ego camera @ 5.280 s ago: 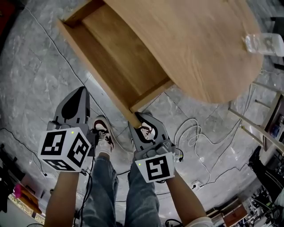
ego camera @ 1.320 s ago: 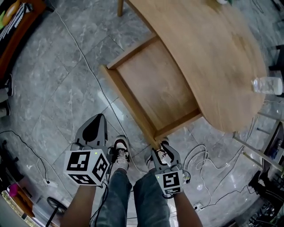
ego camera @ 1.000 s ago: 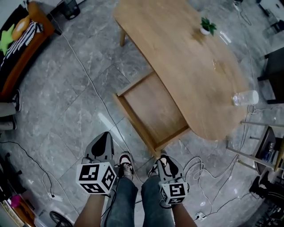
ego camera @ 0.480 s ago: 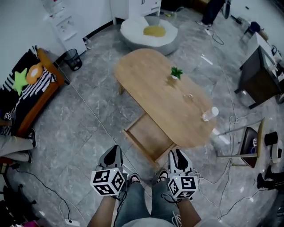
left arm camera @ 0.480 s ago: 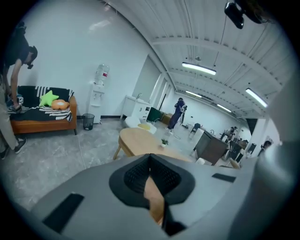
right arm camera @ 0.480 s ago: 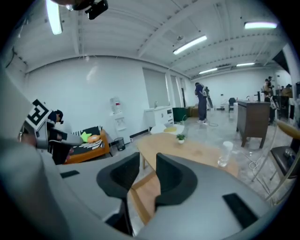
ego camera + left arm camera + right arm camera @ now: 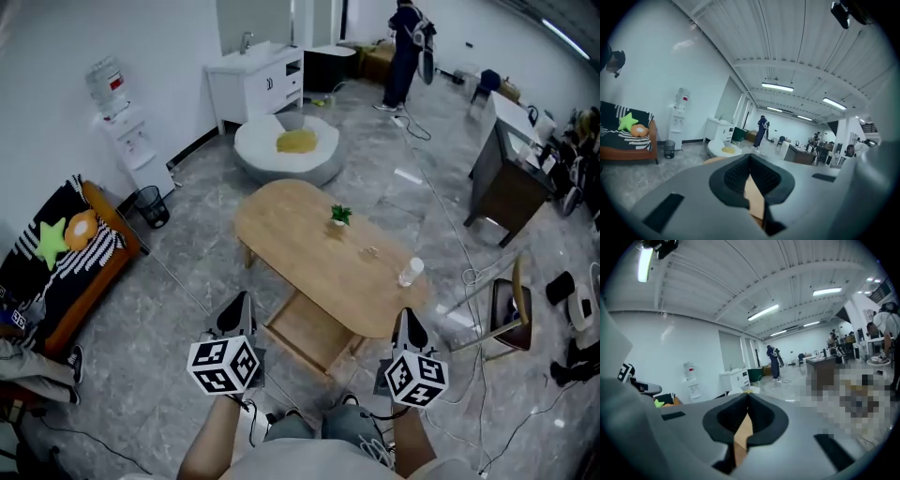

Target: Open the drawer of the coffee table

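Note:
The oval wooden coffee table (image 7: 319, 248) stands below and ahead of me, its drawer (image 7: 305, 330) pulled out toward my feet and empty. Both grippers are raised well above the floor and point almost level across the room. My left gripper (image 7: 236, 309) hangs over the floor left of the drawer. Its jaws are shut on nothing, the tips meeting in the left gripper view (image 7: 750, 161). My right gripper (image 7: 408, 323) is over the table's near right end. It is shut and empty (image 7: 748, 399), its jaws having just closed. Neither touches the table.
On the table stand a small potted plant (image 7: 340, 216) and a plastic bottle (image 7: 409, 272). A white round cushion (image 7: 286, 148) lies beyond it. An orange sofa (image 7: 66, 253) is at the left, a chair (image 7: 502, 309) and cables at the right. A person (image 7: 408, 42) stands far back.
The view and both grippers have risen from a crouch by the drawer to standing height. The right gripper has left the drawer's front. The drawer stays open.

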Motion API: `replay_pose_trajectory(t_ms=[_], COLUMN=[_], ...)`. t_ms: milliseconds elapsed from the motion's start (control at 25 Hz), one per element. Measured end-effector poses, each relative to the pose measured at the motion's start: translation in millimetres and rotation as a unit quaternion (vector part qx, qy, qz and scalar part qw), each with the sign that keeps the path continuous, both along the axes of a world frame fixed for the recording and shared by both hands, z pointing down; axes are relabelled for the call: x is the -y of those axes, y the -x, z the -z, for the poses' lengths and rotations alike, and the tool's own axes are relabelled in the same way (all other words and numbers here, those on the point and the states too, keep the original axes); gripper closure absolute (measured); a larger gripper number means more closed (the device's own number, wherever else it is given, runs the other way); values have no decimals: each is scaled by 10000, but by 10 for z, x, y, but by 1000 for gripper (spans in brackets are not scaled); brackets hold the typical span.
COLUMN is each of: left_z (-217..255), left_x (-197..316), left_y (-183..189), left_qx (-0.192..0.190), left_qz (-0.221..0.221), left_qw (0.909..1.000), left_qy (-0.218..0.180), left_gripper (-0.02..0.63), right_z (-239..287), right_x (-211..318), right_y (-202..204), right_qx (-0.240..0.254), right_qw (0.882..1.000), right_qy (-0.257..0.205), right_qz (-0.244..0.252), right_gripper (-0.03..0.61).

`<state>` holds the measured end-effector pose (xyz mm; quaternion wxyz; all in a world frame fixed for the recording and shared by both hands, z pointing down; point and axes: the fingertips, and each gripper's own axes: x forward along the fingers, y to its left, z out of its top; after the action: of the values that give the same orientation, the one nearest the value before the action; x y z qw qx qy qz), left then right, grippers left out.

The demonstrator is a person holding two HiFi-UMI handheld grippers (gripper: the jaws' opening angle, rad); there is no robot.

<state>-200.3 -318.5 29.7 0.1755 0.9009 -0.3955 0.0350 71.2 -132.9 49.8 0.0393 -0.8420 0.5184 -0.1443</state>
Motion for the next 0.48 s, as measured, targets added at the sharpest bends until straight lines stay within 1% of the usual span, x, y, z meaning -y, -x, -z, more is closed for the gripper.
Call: replay_pose_trajectory(t_ms=[120,240,360,480], left_z=[285,452,485,419], left_x=[27,9,-36,-33], left_y=[-113,-215,-261,-272], left_qx=[-137,-206,-230,-248], left_qz=[-138,-346,-451,-427], left_qw=[9995,9984,9978,9983], left_qy=[-241,-398,-422,-307], left_gripper=[623,623,623,623], right_z=[271,446,489,402], right_x=[-212,-426,-632,-771], right_y=[-141,-202,-236,-252], right_qx=[-130,-277,-343,-335], right_qw=[9993,9977,9961,9955], right_qy=[-187,-285,-320,-174], right_qz=[-300,-554,-741,-867], right_gripper=[577,577,577,577])
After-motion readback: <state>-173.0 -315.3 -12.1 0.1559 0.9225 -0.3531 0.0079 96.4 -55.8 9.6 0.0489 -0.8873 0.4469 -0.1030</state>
